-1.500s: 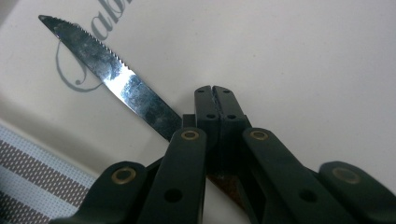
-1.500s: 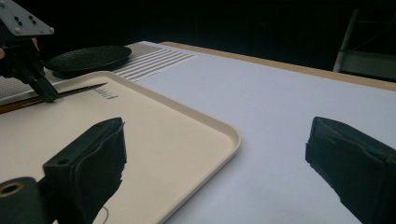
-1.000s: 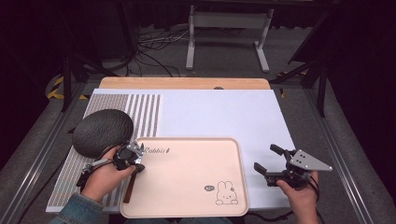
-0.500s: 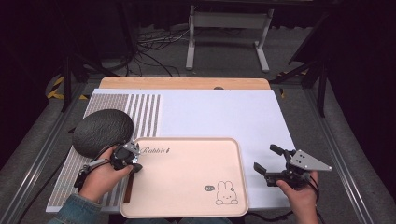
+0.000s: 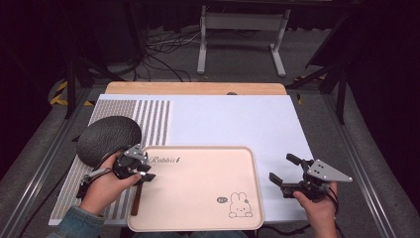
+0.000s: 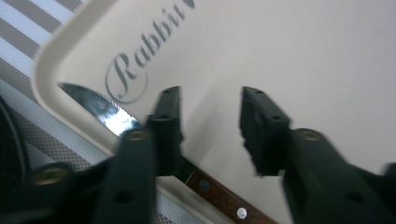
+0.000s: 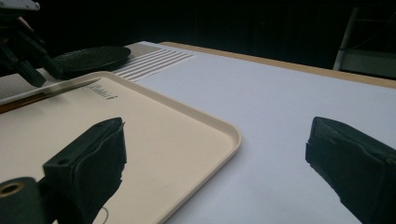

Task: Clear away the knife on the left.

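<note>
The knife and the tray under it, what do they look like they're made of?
Knife: the blade looks like polished steel, bright and mirror-like with a serrated edge; the handle looks like brown wood, grained and fixed with pale rivets. Tray: probably plastic or melamine, a smooth matte cream surface with a rounded moulded rim and printed lettering, though the look alone cannot settle which.
</note>
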